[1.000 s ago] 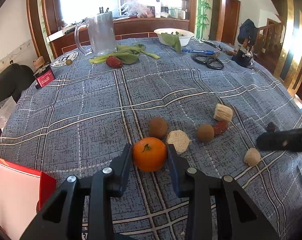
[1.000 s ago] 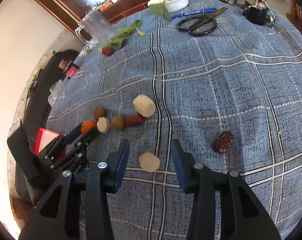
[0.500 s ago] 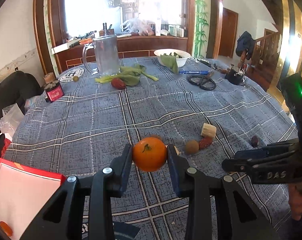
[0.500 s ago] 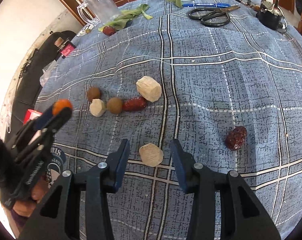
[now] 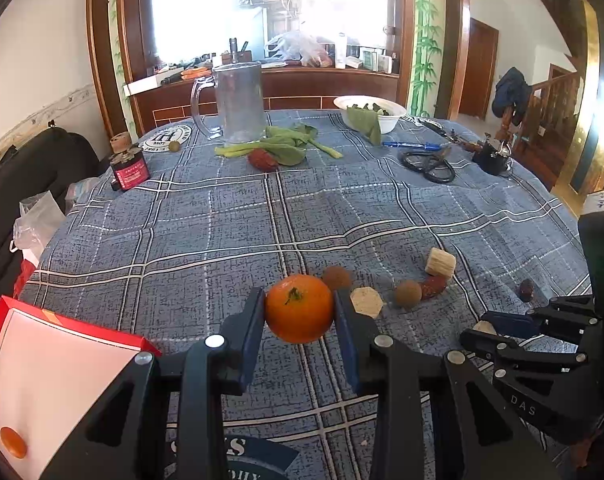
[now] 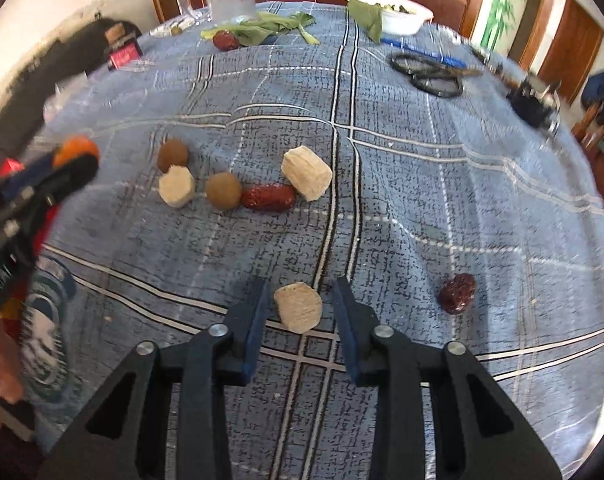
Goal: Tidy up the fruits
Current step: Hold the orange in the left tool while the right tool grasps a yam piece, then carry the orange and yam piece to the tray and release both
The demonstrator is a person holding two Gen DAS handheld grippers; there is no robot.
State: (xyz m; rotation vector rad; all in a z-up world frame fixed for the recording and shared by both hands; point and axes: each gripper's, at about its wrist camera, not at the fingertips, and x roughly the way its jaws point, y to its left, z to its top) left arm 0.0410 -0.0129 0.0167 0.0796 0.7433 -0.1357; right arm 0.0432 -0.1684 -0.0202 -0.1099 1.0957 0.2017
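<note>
Left hand-held gripper (image 5: 300, 312) clamps the tangerine (image 5: 299, 308), lifted above the tabletop (image 5: 222, 232) just beside the red box (image 5: 54, 364). Right hand-held gripper (image 6: 300, 308), jaws just narrowing, straddles a pale fruit chunk (image 6: 298, 307) without touching, well right of that box.

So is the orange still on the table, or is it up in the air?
Up in the air. The orange is squeezed between the left gripper pads, and the tablecloth shows beneath it.
</note>
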